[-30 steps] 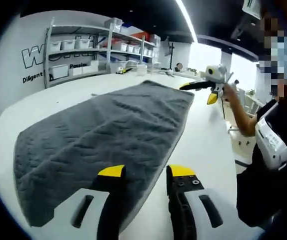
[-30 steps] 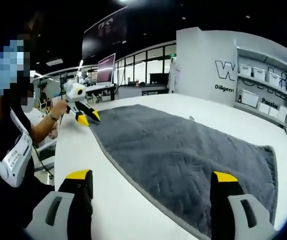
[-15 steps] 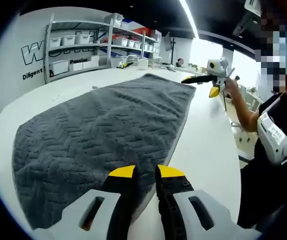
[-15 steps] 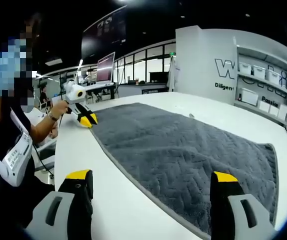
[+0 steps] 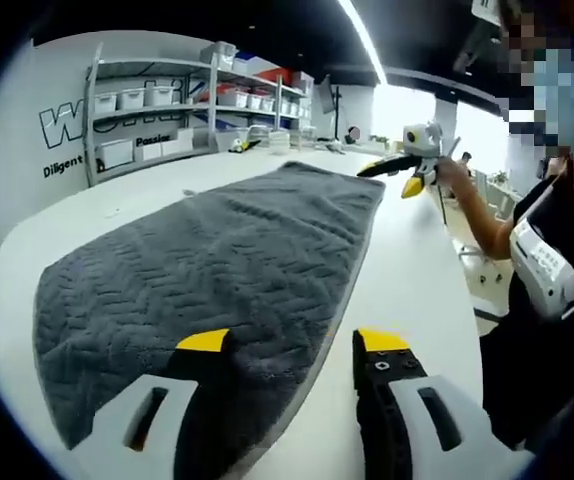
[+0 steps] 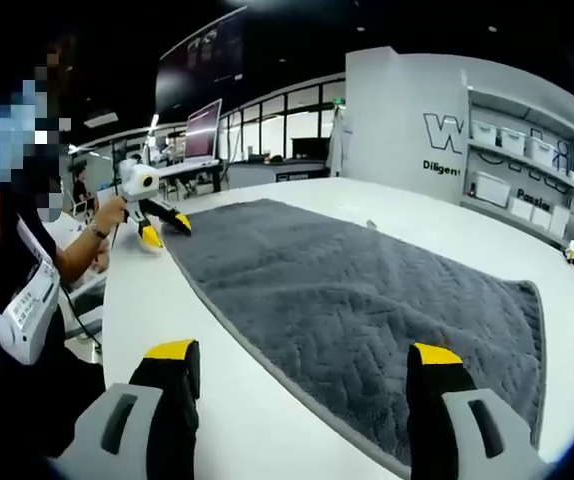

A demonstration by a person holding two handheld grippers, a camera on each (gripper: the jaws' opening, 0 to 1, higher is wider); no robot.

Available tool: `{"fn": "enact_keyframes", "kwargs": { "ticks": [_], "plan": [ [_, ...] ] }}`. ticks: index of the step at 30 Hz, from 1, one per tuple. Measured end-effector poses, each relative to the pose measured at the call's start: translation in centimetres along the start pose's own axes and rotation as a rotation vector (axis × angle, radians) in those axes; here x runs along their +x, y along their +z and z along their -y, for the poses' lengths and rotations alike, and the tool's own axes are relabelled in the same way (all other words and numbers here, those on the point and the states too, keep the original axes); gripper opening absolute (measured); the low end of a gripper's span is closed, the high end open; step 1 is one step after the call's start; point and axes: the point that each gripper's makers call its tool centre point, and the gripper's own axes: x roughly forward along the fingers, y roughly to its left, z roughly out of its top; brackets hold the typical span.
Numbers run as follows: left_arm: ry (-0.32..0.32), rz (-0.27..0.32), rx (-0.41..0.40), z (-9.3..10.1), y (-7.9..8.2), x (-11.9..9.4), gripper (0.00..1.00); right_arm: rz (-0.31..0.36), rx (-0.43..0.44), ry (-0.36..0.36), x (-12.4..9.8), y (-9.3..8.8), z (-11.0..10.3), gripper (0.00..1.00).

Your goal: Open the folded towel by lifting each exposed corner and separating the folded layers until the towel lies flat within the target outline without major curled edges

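The grey towel [image 5: 217, 260] lay spread flat on the white worktop [image 5: 412, 290], its herringbone weave smooth and its edges lying down. In the left gripper view the left tongs [image 5: 292, 345] stood wide open at one short end of the towel, one yellow-tipped jaw over the cloth and the other over bare worktop beside the towel's long edge, gripping nothing. In the right gripper view the right tongs [image 6: 302, 355] were likewise spread wide and empty at the towel's [image 6: 357, 300] opposite end, straddling the same long edge. Each pair of tongs showed small beyond the far end of the towel in the other's view. Shelves with white bins [image 5: 157, 100] stood behind the towel against a lettered wall.
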Motion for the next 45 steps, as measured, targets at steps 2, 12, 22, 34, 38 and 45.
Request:
{"fn": "enact_keyframes", "kwargs": {
  "ticks": [2,12,22,34,38,45],
  "plan": [
    [0.041,0.038,-0.057,-0.8,0.5,-0.7,0.67,-0.018,0.007,0.005,0.0,-0.5,0.2,0.72],
    [0.142,0.060,-0.139,-2.7,0.2,-2.3,0.98,-0.058,0.001,0.010,-0.3,-1.7,1.0,0.37],
    [0.153,0.062,-0.154,-2.8,0.1,-2.7,0.99,-0.182,0.033,0.031,-0.9,-4.7,1.0,0.21],
    [0.175,0.059,-0.161,-3.1,-0.2,-3.6,0.98,-0.181,0.059,0.039,-1.4,-5.0,0.5,0.18],
    [0.191,0.057,-0.158,-3.4,-0.5,-4.0,0.97,-0.186,0.058,0.037,-1.6,-5.2,0.2,0.18],
    [0.209,0.056,-0.170,-3.7,-0.9,-4.6,0.97,-0.176,0.060,0.038,-1.9,-5.2,-0.1,0.19]
  ]
}}
